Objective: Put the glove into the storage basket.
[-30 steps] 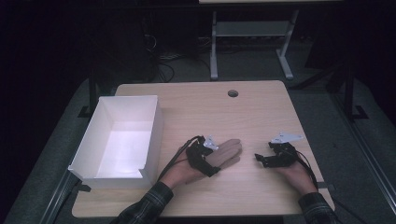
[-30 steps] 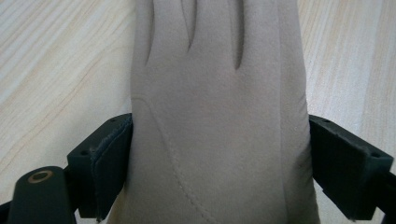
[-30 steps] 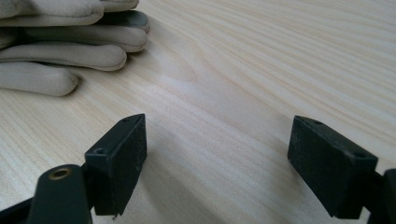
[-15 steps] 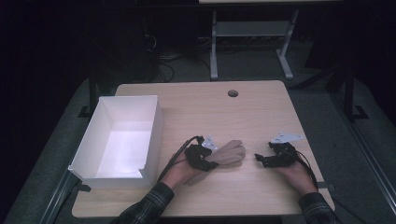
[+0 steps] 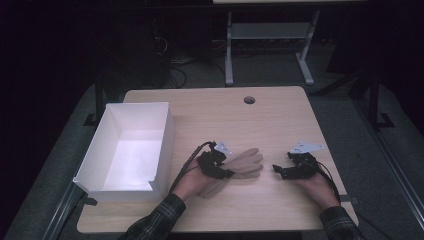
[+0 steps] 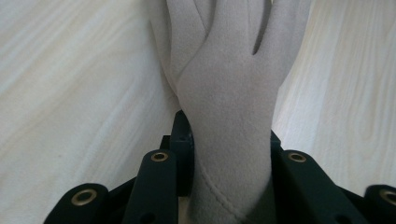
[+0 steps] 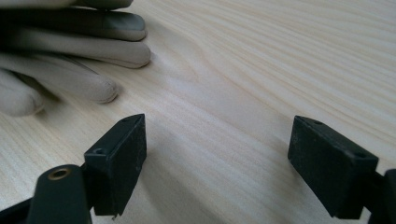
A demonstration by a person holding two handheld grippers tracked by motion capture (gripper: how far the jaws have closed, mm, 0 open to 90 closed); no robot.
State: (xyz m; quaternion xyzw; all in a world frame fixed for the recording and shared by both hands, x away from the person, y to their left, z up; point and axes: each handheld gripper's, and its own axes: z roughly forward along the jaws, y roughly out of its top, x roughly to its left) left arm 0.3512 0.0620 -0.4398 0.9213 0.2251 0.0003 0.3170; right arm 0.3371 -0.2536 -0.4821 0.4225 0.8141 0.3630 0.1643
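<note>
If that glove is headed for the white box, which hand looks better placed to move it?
Probably the left gripper: it is shut on the glove and nearer the white box. The right gripper is open over bare table.

Dark room (grey floor (image 5: 60,165)).

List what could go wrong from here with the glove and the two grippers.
1. The left gripper clamps the glove only near its cuff, so the limp fingers may drag on the table when it lifts.
2. The right gripper stands open close to the glove's fingertips; closing now would likely catch bare wood.
</note>
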